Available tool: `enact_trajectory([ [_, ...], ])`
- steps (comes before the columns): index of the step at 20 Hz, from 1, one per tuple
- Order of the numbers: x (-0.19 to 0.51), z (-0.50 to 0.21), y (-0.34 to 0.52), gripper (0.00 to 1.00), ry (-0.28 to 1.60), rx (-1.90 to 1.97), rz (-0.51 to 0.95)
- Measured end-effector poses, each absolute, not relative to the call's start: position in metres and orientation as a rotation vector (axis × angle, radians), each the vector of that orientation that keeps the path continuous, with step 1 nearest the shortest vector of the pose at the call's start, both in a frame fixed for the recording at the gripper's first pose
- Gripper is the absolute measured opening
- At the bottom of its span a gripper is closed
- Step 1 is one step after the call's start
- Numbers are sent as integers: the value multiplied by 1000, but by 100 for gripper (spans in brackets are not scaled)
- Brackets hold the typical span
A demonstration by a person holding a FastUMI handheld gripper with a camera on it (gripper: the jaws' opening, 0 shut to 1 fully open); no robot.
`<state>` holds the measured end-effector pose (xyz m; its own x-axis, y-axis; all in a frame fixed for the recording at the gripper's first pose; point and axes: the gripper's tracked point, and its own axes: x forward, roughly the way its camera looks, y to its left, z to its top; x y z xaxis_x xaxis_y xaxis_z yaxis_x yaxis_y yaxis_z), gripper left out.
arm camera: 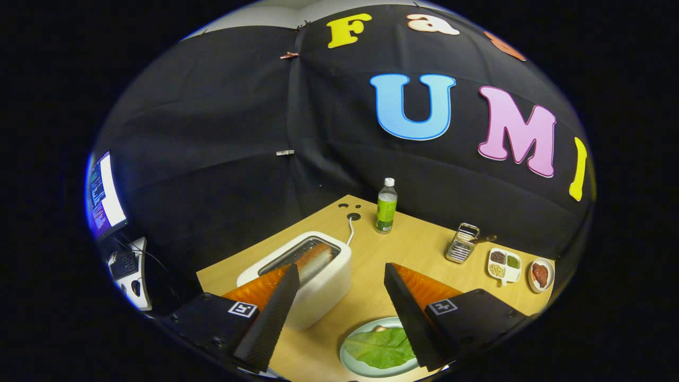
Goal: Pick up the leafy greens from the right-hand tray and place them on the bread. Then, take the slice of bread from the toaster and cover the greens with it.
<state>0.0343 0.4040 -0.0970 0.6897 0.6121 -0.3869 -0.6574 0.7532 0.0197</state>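
My gripper (339, 273) hangs open above the wooden table (414, 249), with nothing between its fingers. A green leaf (381, 347) lies on a pale plate (350, 363) below and between the fingers, near the right finger (406, 302); a bit of bread (380, 329) peeks out at the leaf's far edge. The white toaster (318, 281) stands just ahead of the left finger (278, 305), which overlaps its near end. A slice of bread (316, 259) sticks up from its slot.
A green bottle (386, 207) stands at the table's far side. To the right are a small wire rack (461, 243), a white divided dish of seeds (504, 264) and a small plate with something red (541, 275). A monitor (105, 193) glows off to the left.
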Motion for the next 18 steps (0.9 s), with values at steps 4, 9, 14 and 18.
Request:
enact_trajectory([
  [4, 36, -102, 438, 100, 386, -144, 752],
  [9, 43, -130, 470, 100, 421, -188, 771],
  [14, 61, -160, 485, 100, 462, -217, 726],
  [18, 73, -178, 492, 92, 489, -235, 698],
])
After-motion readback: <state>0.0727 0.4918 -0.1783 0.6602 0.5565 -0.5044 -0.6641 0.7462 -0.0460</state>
